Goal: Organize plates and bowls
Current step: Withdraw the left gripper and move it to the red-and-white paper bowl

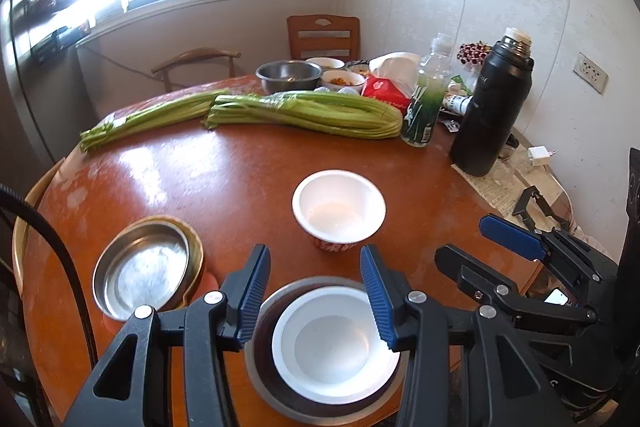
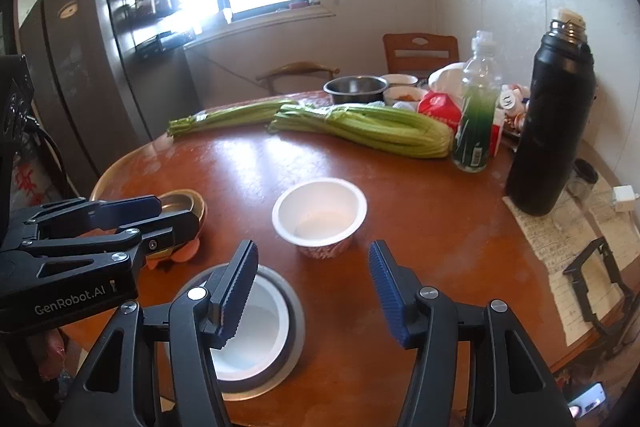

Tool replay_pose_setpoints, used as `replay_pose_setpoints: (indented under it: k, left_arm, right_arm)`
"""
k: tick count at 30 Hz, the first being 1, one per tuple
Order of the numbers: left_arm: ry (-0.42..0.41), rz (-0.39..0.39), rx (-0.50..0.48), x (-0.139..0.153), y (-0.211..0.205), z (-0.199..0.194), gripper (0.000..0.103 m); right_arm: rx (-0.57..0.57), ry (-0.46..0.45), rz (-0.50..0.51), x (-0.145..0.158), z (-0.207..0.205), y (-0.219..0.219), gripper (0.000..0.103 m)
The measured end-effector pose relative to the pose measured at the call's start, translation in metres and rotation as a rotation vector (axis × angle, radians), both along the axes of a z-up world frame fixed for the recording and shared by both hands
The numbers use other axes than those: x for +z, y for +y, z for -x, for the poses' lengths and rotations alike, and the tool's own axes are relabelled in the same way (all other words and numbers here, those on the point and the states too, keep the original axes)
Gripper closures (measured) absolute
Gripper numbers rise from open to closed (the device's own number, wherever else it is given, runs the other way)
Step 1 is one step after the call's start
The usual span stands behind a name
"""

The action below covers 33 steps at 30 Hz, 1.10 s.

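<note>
Surface (image 1: 224,171): round, glossy reddish-brown wood, dusty in patches.
Near edge: grey metal dish (image 1: 264,367) with white bowl (image 1: 332,343) inside.
Middle: white paper bowl (image 1: 340,211), upright, alone.
Left: steel plate (image 1: 144,267) nested in gold-rimmed plate (image 1: 196,247).
Far side: celery bunches (image 1: 304,111), steel bowl (image 1: 289,75), food bowls, tissue box (image 1: 386,89).
Right: green drink bottle (image 1: 426,99), black flask (image 1: 490,107), papers (image 1: 496,191), charger (image 1: 538,151).

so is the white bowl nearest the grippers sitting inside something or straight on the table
Inside: the white bowl sits nested in a grey metal dish, whose rim rings it in both views. Neither gripper touches it.
</note>
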<state>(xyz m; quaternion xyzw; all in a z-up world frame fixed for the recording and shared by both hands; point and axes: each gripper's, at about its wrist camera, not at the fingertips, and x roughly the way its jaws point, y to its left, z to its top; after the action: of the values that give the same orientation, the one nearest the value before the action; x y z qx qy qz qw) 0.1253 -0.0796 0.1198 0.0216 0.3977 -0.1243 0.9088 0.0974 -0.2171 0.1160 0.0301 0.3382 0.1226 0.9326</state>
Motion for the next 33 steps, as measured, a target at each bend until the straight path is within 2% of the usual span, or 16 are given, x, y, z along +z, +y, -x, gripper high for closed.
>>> replay_pose_setpoints:
  k: [6, 14, 17, 22, 33]
  left_arm:
    - [-0.018, -0.016, -0.023, 0.01, -0.011, -0.016, 0.052]
    - [0.01, -0.034, -0.008, 0.004, -0.01, -0.05, 0.05]
    - [0.032, -0.045, -0.001, -0.005, -0.007, -0.068, 0.049]
    - [0.085, -0.054, 0.004, -0.024, -0.005, -0.099, 0.049]
    - [0.187, -0.06, -0.035, -0.065, -0.014, -0.135, 0.049]
  right_arm:
    - [-0.033, -0.001, -0.004, 0.007, -0.013, -0.013, 0.043]
    - [-0.072, 0.01, -0.013, 0.003, -0.039, -0.026, 0.043]
    - [-0.092, 0.029, -0.016, -0.004, -0.052, -0.029, 0.038]
    - [-0.101, 0.066, -0.006, -0.02, -0.074, -0.028, 0.038]
    - [-0.089, 0.149, 0.008, -0.054, -0.1, -0.017, 0.038]
